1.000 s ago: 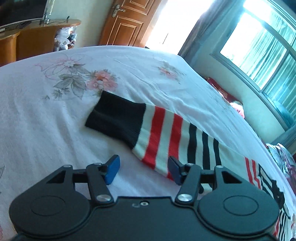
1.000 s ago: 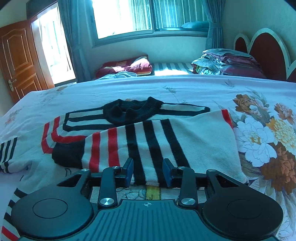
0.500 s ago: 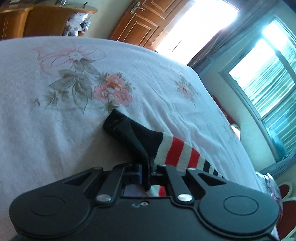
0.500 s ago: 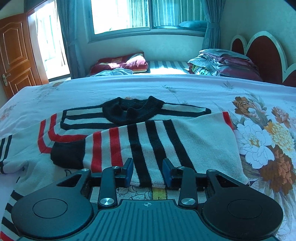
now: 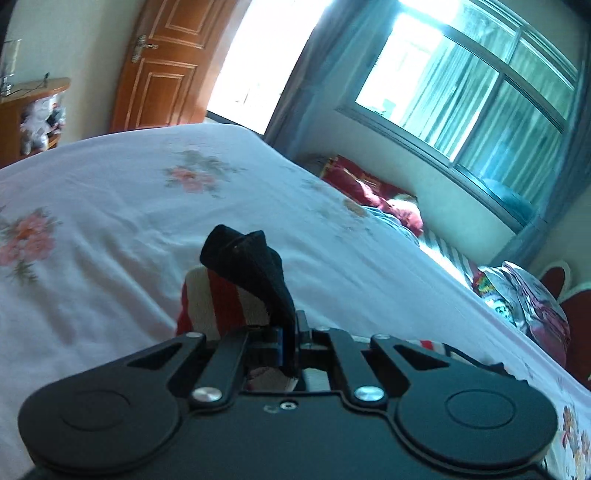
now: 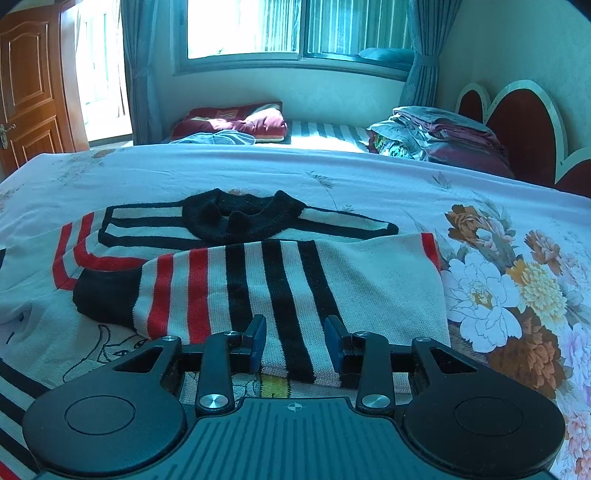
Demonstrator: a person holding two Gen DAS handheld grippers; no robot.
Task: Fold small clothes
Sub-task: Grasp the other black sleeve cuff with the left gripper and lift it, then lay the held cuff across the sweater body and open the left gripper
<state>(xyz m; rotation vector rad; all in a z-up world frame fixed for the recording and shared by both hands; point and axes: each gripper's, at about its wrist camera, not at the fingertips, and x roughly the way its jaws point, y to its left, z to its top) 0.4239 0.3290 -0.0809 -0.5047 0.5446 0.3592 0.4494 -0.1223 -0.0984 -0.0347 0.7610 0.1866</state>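
Two black two-finger grippers w/ blue pads work over a bed. Nearest in the left wrist view, the left gripper (image 5: 290, 343) is pinched tight on the black ribbed cuff (image 5: 255, 266) of a knitted sleeve; the cuff stands up crumpled above the fingers, and the sleeve's red-and-cream striped part (image 5: 218, 299) bunches just behind it, lifted off the white floral bedsheet (image 5: 110, 206). Nearest in the right wrist view, the right gripper (image 6: 295, 341) has its jaws part open, approx a third of their range, holding nothing; they hang just above the near edge of the other sleeve (image 6: 280, 288), which lies folded flat across the body of the cream, red and black striped knitted sweater (image 6: 110, 240). That sweater lies spread on the sheet, black ribbed collar (image 6: 240, 218) on the far side, a line-drawn cartoon print on its front near the gripper's left. A big flower print (image 6: 491, 295) fills the sheet to the right. Beyond the bed: a dark red cushion (image 6: 236, 122) on a striped bench below the window (image 6: 295, 29), a stack of folded bedding (image 6: 436, 133) beside the red scalloped headboard (image 6: 524, 125), teal curtains, and a brown wooden door (image 6: 26, 92) far left.
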